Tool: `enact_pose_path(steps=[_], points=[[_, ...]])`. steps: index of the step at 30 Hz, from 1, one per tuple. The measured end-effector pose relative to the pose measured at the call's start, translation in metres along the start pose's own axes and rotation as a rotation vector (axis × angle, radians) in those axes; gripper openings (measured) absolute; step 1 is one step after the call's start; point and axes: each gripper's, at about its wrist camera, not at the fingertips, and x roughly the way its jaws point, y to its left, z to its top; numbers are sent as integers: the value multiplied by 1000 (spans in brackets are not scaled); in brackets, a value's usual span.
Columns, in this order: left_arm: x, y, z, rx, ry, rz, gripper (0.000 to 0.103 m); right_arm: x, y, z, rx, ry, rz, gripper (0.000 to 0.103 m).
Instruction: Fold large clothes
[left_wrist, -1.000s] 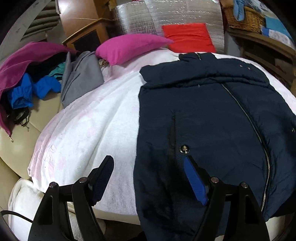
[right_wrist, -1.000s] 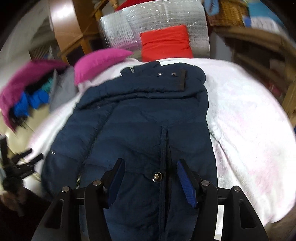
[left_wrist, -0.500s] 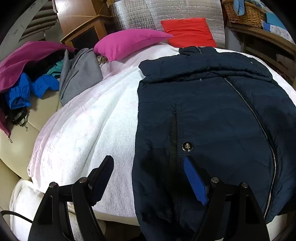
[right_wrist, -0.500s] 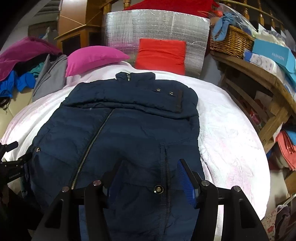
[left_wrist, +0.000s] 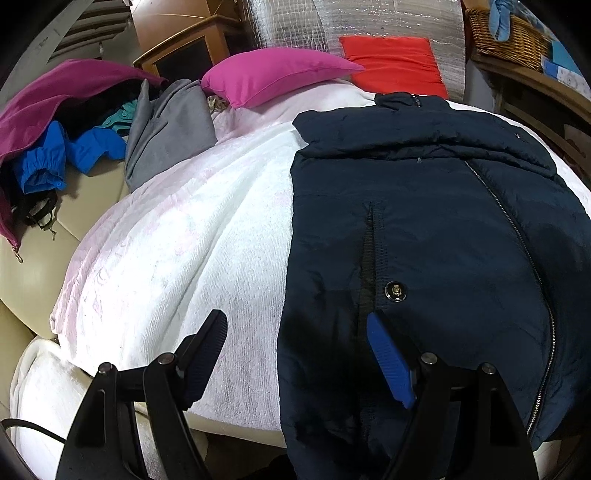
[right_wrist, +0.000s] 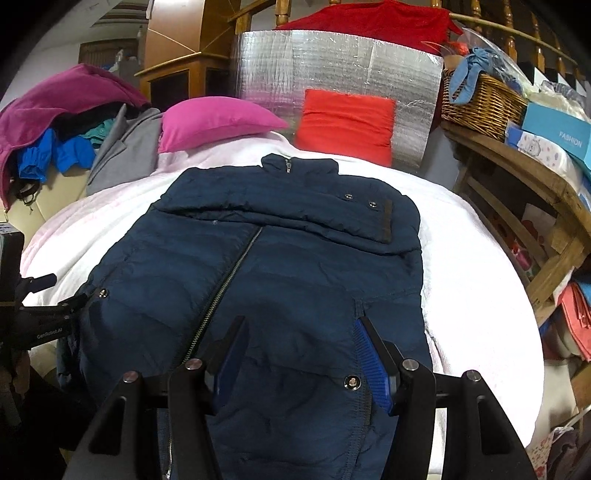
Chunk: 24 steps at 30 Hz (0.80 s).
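Holding blue cloth (right_wrist: 471, 74): wicker basket (right_wrist: 484, 105), seemingly.

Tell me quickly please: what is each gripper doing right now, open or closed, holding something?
Left gripper: jaws open, holding nothing, over the navy jacket edge.
Right gripper: jaws open, holding nothing, above the jacket.

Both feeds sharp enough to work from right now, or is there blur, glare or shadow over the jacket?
Left wrist: sharp, heavy fisheye bulge; claw shadow darkens the navy jacket near its hem. Right wrist: sharp centre, slight softness at the edges; glare on the foil panel only, jacket evenly lit.
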Motion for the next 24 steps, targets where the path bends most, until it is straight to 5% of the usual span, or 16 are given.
enact_pose_path(steps=[24], points=[[-5,9,-5,-13,27,-6,78,-19,-1,1,-12,-11,-4,64]])
